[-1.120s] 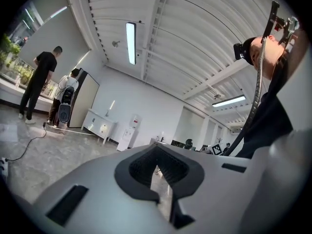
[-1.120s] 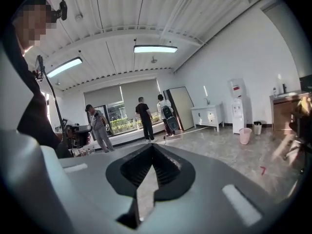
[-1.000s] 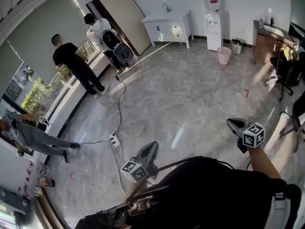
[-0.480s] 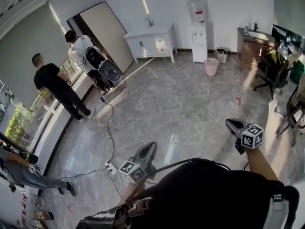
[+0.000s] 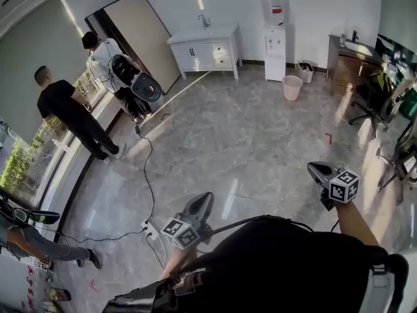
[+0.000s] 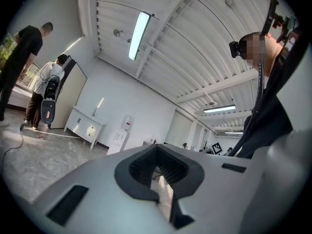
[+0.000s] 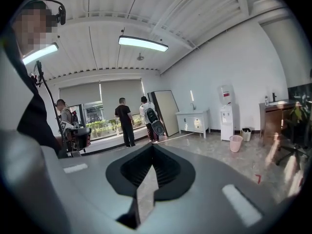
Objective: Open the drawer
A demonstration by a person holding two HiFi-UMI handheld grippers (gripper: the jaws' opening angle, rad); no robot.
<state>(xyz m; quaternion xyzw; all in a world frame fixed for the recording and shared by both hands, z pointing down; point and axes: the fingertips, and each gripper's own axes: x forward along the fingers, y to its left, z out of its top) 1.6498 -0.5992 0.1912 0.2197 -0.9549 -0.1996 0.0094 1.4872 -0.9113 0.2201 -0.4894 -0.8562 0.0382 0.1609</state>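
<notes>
Evidently this is the approach step, and nothing is being handled yet. The head view looks down across a wide grey marble floor (image 5: 247, 142). The left gripper (image 5: 203, 202) and the right gripper (image 5: 315, 169) are held out in front of the person's dark-clothed body. Both have their jaws pressed together with nothing between them.

The likeliest drawer (image 5: 222, 52) is in the right half of a white sink cabinet (image 5: 195, 39) against the far wall, well apart from both grippers. A water dispenser (image 5: 274, 28) stands just to its right. Two people (image 5: 65, 113) stand by the window at the left, away from the open floor.

Next, in my judgement, the person must cross the floor to the cabinet and spread one gripper's jaws. The jaws then need lining up with the drawer's handle, which is too small to make out from here.
</notes>
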